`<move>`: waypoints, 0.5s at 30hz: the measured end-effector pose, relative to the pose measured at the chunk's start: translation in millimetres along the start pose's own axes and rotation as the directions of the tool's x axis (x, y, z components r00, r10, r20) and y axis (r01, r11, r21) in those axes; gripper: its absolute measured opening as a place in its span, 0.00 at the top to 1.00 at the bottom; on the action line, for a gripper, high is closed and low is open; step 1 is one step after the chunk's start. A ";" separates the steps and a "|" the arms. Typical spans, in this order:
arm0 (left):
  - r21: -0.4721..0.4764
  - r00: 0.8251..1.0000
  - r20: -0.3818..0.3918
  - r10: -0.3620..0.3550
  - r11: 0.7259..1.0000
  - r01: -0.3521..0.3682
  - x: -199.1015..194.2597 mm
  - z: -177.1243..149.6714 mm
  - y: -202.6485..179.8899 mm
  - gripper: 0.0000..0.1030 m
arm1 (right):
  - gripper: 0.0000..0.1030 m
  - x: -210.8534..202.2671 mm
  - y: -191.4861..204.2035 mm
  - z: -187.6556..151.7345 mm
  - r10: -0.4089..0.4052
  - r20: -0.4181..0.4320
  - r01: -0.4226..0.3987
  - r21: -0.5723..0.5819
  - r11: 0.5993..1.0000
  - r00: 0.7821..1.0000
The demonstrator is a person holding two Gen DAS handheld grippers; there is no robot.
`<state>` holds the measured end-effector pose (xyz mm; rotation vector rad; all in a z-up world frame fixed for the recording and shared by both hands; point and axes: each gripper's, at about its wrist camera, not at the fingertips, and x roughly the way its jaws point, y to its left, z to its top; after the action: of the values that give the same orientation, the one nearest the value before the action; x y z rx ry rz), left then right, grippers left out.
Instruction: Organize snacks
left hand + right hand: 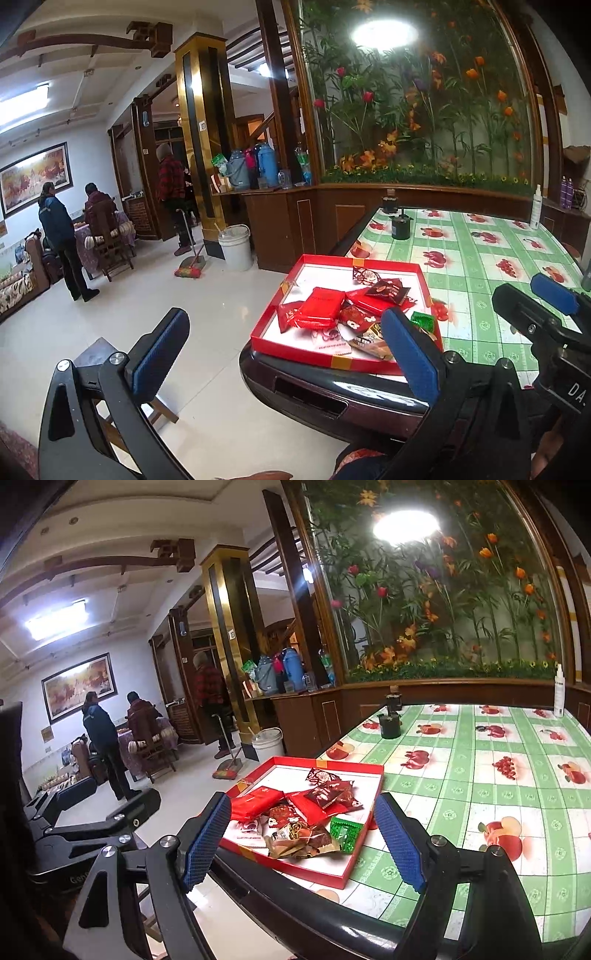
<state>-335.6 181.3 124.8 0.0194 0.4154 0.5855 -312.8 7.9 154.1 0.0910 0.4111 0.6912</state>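
Note:
A shallow red box [295, 271] [255, 770] sits at the near left corner of the table. It holds a pile of snack packets: flat red packs [319, 308] [256, 803], dark red wrappers [388, 288] [328, 788], a brown packet [303, 840] and a small green one [423, 321] [345, 832]. My left gripper [284, 354] is open and empty, held before the table's near edge, left of the box. My right gripper [303, 845] is open and empty, just in front of the box; it also shows at the right of the left wrist view [554, 295].
The table [480, 775] has a green checked fruit-print cloth and a dark glossy rim. A dark jar [389, 725] and a white spray bottle [559, 694] stand at the far side. A white bucket [236, 247], a broom and several people are off to the left.

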 end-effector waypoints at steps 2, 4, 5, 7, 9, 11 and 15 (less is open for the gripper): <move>-0.001 1.000 0.000 0.001 1.000 -0.001 -0.7 -0.9 0.1 0.00 | 0.21 -2.4 3.8 0.2 -0.003 0.009 0.003 -0.019 1.000 1.000; -0.004 1.000 -0.004 -0.001 1.000 0.001 -0.8 -1.3 0.7 0.00 | 0.21 -2.2 6.9 0.0 -0.003 0.009 0.004 -0.036 0.999 1.000; -0.004 1.000 -0.006 0.000 1.000 0.000 -1.0 -1.8 0.7 0.00 | 0.21 -1.5 7.8 -0.4 -0.003 0.010 0.004 -0.042 0.999 1.000; -0.003 1.000 -0.009 -0.002 1.000 0.001 -0.1 -3.0 0.5 0.00 | 0.21 0.8 7.7 -0.9 -0.004 0.007 0.005 -0.045 0.999 1.000; 0.001 1.000 -0.015 0.000 1.000 0.000 -0.1 -4.5 0.1 0.00 | 0.21 2.3 6.3 -0.9 -0.005 0.005 0.005 -0.035 0.999 1.000; 0.000 1.000 -0.019 0.000 1.000 0.000 0.0 -4.6 0.6 0.00 | 0.21 2.8 4.2 0.0 -0.008 0.005 0.008 -0.024 1.000 1.000; -0.002 1.000 -0.021 -0.003 1.000 0.003 -0.1 -4.3 1.1 0.00 | 0.21 1.8 3.1 0.4 -0.009 0.006 0.009 -0.019 1.000 1.000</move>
<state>-337.9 181.8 121.0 0.0106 0.4351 0.5840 -313.3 11.5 154.6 0.0729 0.3987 0.6857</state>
